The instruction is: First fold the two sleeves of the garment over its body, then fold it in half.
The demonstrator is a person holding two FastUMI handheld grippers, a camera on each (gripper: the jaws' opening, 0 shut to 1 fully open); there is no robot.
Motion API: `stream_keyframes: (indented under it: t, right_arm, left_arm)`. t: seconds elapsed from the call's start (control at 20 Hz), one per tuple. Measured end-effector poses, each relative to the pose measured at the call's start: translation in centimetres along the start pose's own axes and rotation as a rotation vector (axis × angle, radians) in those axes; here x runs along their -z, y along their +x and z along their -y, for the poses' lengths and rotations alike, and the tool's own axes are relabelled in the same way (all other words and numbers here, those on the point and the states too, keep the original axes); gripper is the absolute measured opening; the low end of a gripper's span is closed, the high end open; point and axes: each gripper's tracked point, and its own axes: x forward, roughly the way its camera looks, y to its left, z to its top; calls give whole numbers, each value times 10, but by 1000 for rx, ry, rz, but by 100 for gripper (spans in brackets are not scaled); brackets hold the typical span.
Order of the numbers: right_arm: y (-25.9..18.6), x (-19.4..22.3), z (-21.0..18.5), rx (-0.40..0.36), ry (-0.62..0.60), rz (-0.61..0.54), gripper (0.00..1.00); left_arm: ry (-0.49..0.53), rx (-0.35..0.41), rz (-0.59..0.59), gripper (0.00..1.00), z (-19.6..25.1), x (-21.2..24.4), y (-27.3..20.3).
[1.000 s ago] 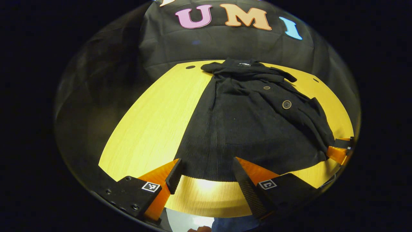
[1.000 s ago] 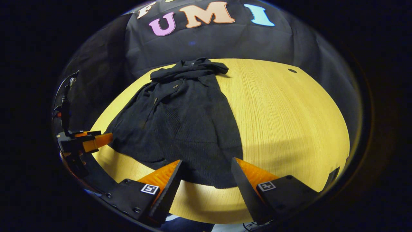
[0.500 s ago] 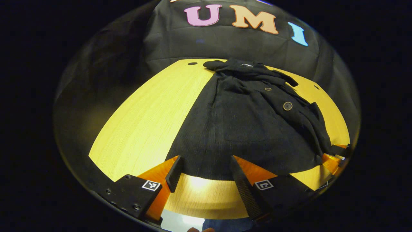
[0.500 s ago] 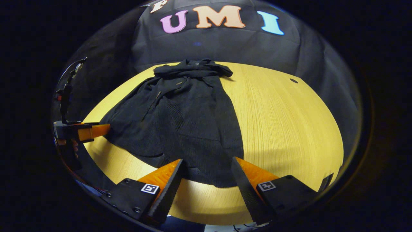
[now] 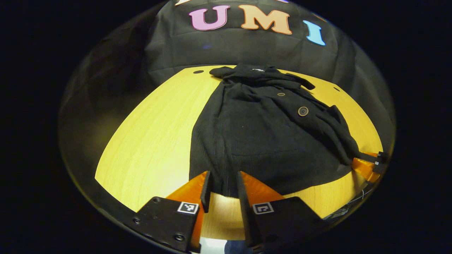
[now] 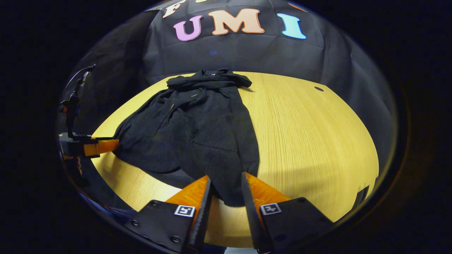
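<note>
A black knitted garment [image 5: 261, 141] with round buttons [image 5: 303, 111] lies on the yellow wooden table [image 5: 152, 141], collar far, hem near, its sleeves lying over the body. My left gripper [image 5: 222, 185] is shut on the hem's left part, with fabric bunched between its fingers. In the right gripper view the garment [image 6: 197, 130] narrows down into my right gripper [image 6: 226, 188], which is shut on the hem's right corner. The right gripper [image 5: 363, 166] also appears at the garment's right edge in the left gripper view, and the left gripper [image 6: 100, 146] at the far left of the right gripper view.
Bare table [image 6: 310, 141] stretches to the garment's right, and a narrower strip lies to its left. Small dark holes [image 5: 198, 72] [image 6: 319, 89] mark the tabletop near the back. The black cloth wall stands behind the table. A cable [image 6: 74, 88] rises above the left gripper.
Both grippers were open around the hem; their fingers have drawn together and now pinch the fabric, which bunches up between them.
</note>
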Motion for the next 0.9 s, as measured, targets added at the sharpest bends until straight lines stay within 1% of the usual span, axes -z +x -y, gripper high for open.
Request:
stream_keyframes:
  t: [0.05,0.1,0.15,0.2,0.25,0.3,0.35,0.4,0.45,0.5,0.55,0.8,0.9]
  right_arm:
    - [0,1,-3,-7,1,-8,44]
    - [1,0,-3,-1,8,-12,39]
    - [1,-1,-5,-14,10,-17,33]
    - [-2,1,-6,-8,20,-25,32]
    - [-2,1,-8,-16,24,-31,18]
    - [-2,0,-7,-16,28,-37,16]
    - [-1,-2,-9,-20,34,-46,10]
    - [-1,-1,-8,-21,39,-50,9]
    - [-1,-2,-8,-23,40,-53,5]
    - [-2,-2,-8,-24,46,-55,5]
    - [0,-2,-8,-22,44,-57,3]
    - [0,-5,-8,-23,28,-75,2]
    - [0,-6,-7,-19,19,-85,2]
  left_arm:
    - [8,8,-3,36,3,0,1]
    - [22,3,-5,24,4,1,1]
    - [34,7,-11,17,5,1,1]
    - [41,7,-14,12,6,0,1]
    - [42,9,-19,8,6,1,1]
    - [42,14,-17,5,7,0,1]
    - [40,18,-20,3,7,0,2]
    - [36,21,-19,1,7,-1,2]
    - [29,21,-25,1,7,0,2]
    - [28,20,-23,0,7,0,2]
    - [28,19,-26,0,7,0,3]
    - [18,11,-40,0,6,0,2]
    - [-15,23,-51,0,9,-3,2]
